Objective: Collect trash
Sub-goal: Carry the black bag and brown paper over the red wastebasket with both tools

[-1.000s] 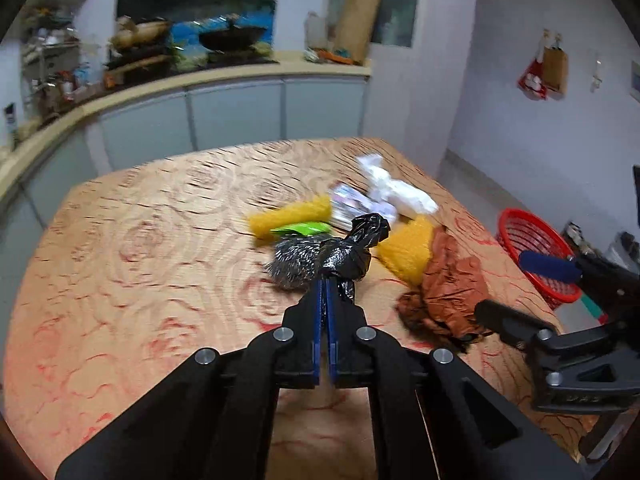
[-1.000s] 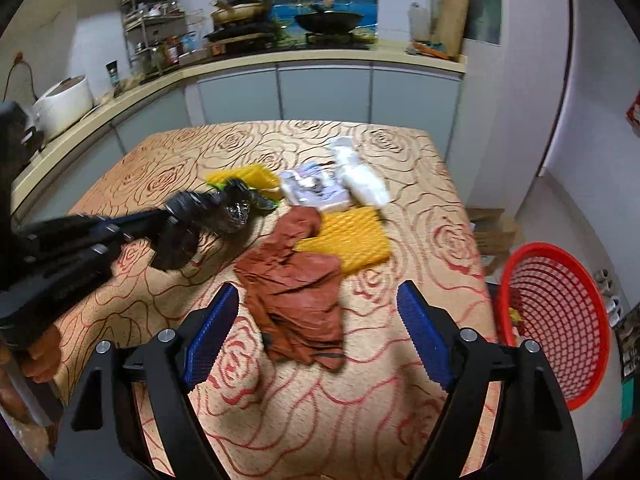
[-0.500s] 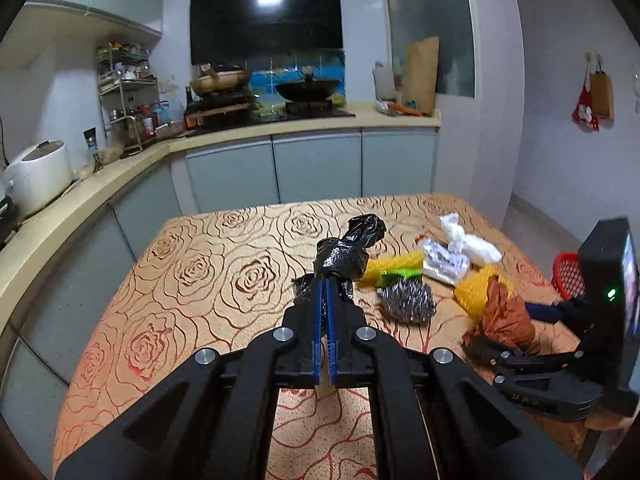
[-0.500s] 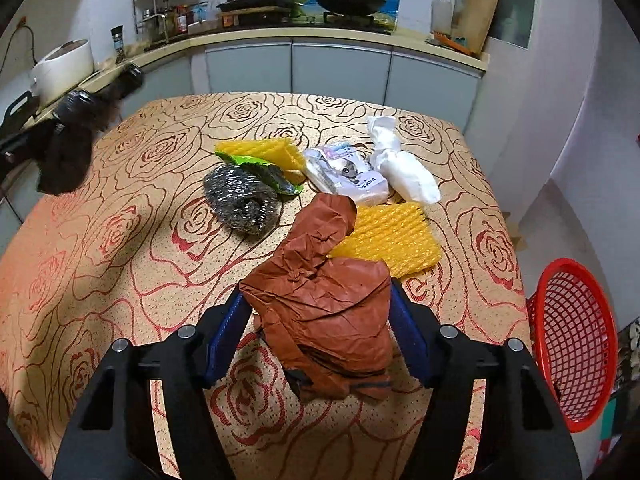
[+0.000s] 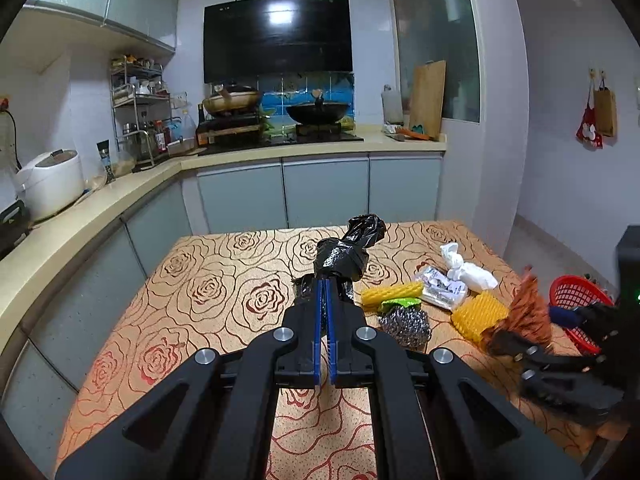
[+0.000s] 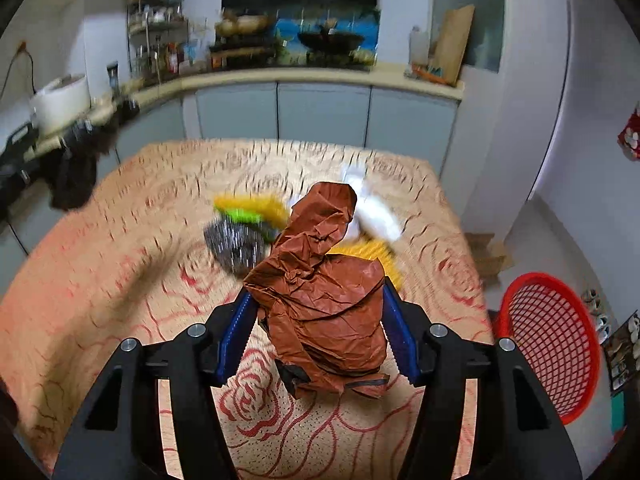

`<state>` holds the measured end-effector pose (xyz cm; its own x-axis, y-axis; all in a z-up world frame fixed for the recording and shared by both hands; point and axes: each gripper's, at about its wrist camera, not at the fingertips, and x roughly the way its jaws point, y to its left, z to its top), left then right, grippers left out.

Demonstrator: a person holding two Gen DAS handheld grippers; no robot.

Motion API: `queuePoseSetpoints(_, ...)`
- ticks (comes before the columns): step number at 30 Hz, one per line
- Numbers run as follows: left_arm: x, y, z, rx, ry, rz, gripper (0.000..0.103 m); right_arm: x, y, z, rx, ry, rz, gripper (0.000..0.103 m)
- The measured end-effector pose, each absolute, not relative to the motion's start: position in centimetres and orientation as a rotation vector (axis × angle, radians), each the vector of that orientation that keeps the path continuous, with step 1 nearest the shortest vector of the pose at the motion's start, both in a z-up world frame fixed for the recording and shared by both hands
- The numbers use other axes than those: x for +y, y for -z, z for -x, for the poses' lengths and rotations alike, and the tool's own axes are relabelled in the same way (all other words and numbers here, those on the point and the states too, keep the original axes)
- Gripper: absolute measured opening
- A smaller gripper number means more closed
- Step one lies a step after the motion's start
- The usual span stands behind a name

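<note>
My left gripper (image 5: 325, 284) is shut on a crumpled black plastic bag (image 5: 344, 254), held up above the rose-patterned table (image 5: 208, 292). In the right wrist view that gripper (image 6: 80, 136) and its bag (image 6: 72, 184) appear blurred at the far left. The right gripper (image 6: 316, 296) has a crumpled brown paper bag (image 6: 320, 240) between its blue pads. Its jaws are closing and both pads press on the paper, which hangs off the cloth. From the left wrist view the brown paper (image 5: 528, 308) shows at the right edge. A red mesh basket (image 6: 548, 344) stands on the floor beside the table's right side.
Left on the table are a steel scourer (image 5: 404, 322), two yellow foam nets (image 5: 392, 292), a green wrapper (image 5: 396, 303), a printed packet (image 5: 440, 286) and a knotted white bag (image 5: 468, 268). Kitchen counters run behind and to the left.
The left gripper has risen and tilted up, lifting the black bag off the table. The right gripper's jaws have closed onto the brown paper bag and raised it.
</note>
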<state>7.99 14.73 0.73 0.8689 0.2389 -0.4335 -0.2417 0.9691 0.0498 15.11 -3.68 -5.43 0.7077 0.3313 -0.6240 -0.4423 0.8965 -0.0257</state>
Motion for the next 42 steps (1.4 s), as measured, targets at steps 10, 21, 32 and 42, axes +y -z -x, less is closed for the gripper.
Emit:
queuePoseSetpoints(10,12.2,-2.2,-8.2,0.398,-0.209,0.004,0.002,-8.6,-0.3,-13.3,0.516,-0.383,0.076,0.058)
queuePoseSetpoints(21,4.3,-3.0,-10.7,0.356,-0.035,-0.037,0.002,-16.9,-2.2,-13.4,0.468,-0.221,0.015,0.058)
queuePoseSetpoints(32,-3.8,-1.5,-13.3,0.393,0.164,-0.041,0.002,-24.4,-1.0,-13.7,0.484,-0.059,-0.022,0.058)
queuePoseSetpoints(42,-9.2,1.0,-16.1,0.455,0.280,-0.075,0.002,-27.7,1.6,-15.2,0.538,0.025,-0.038,0.058)
